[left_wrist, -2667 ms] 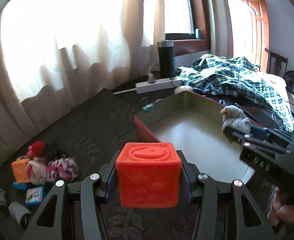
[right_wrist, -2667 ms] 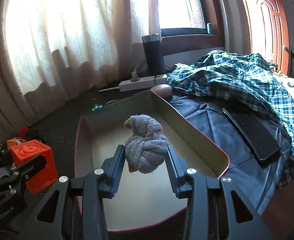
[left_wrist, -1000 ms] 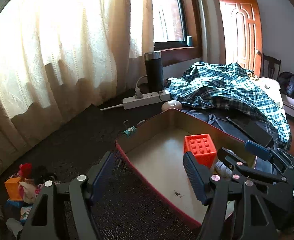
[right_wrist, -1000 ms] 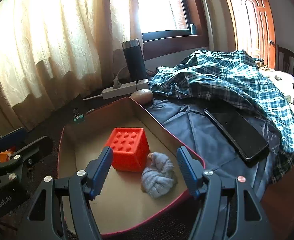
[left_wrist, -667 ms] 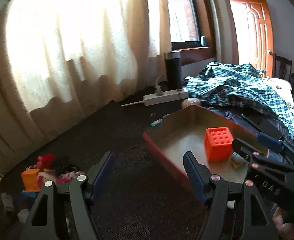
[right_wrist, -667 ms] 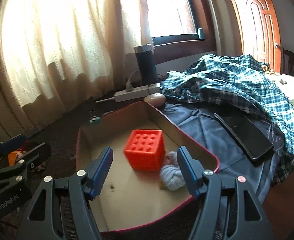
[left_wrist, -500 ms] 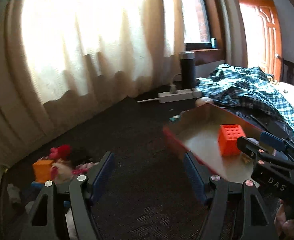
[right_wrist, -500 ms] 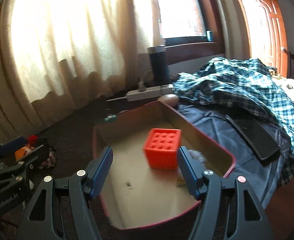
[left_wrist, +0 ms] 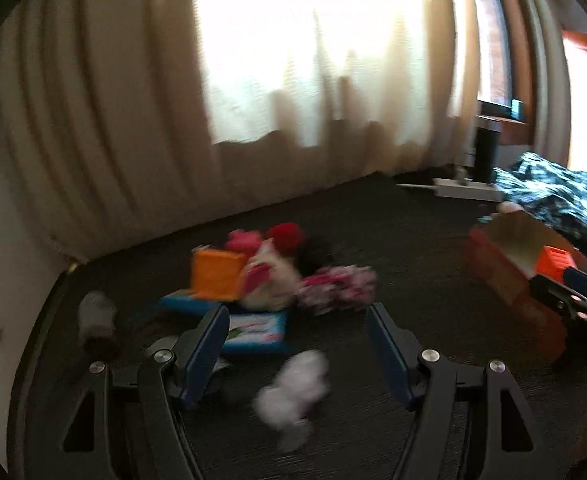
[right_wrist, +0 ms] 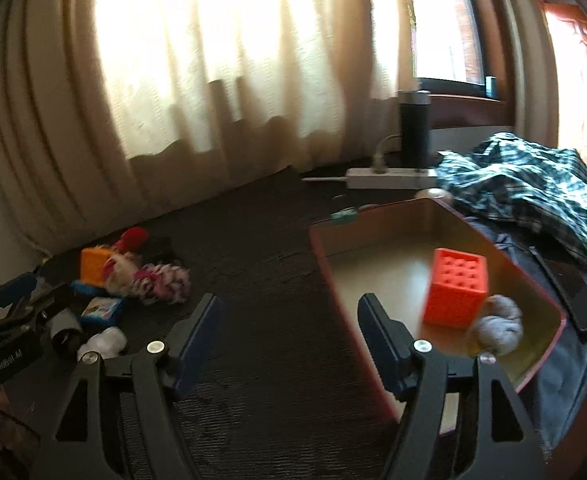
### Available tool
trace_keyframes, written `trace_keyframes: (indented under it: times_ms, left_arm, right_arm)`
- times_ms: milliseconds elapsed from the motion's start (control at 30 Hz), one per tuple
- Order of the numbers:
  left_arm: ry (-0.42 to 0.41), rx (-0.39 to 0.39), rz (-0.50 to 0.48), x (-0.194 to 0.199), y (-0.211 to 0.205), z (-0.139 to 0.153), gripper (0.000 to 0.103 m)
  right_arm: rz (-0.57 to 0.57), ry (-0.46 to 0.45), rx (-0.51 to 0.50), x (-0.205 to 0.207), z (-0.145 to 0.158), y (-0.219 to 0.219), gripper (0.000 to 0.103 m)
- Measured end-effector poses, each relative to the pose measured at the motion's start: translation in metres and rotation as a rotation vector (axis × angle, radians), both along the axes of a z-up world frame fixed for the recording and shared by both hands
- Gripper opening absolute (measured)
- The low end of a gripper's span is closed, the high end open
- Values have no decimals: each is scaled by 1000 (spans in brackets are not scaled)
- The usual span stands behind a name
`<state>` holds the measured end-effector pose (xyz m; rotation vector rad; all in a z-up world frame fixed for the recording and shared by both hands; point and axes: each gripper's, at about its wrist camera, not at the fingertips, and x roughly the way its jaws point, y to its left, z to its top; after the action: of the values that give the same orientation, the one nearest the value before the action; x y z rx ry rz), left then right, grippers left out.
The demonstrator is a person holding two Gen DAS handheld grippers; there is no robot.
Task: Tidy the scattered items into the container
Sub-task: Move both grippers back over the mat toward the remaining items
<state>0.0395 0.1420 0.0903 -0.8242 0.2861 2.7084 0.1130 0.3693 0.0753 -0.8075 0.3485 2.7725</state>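
Step in hand, by my read: between loads, both grippers empty and aimed at the leftover pile. L gripper point(left_wrist: 297, 332) jaws stand apart w/ nothing between; floor shows through the gap. R gripper point(right_wrist: 289, 328) jaws have just been opening wider, also nothing between, only dark carpet point(right_wrist: 261, 360). Container point(right_wrist: 373, 220), a shallow rect. tray w/ red outer wall and pale smooth inside, sits on the carpet to the right, well apart from the pile. In it: orange-red cube point(right_wrist: 455, 292), rubbery-looking, grid of round dimples on top, and a grey knotted sock ball point(right_wrist: 495, 330) touching its lower right corner. Pile near the curtain, left wrist view blurred: orange block point(left_wrist: 215, 276), a white-and-pink plush point(left_wrist: 271, 280) leaning on it, red pom-pom point(left_wrist: 287, 234) behind, pink-white fuzzy bundle point(left_wrist: 337, 288) just beside, flat blue packet point(left_wrist: 255, 330) in front, white soft roll point(left_wrist: 293, 384) nearest, lying below the L jaws. A grey roll point(left_wrist: 95, 316) lies off to the left. Next move prob. calls for lowering L onto the white roll, jaws straddling it, then closing; soft stuff should squash, so a deep bite is needed. R should pick a separate piece, e.g. the fuzzy bundle. Plaid cloth point(right_wrist: 525, 176) and power strip point(right_wrist: 389, 178) lie beyond the tray.
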Motion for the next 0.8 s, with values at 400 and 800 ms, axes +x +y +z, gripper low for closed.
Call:
trace_keyframes:
  times_ms: [400,800]
  left_arm:
    - [-141,152,193,-40,-106,-28,77]
    - [-234,211,194,-59,-115,-51,80]
  right_arm:
    - [132,-91,5,-35,-16,-56,77]
    - [259,-161,21,-67,-28,-105,79]
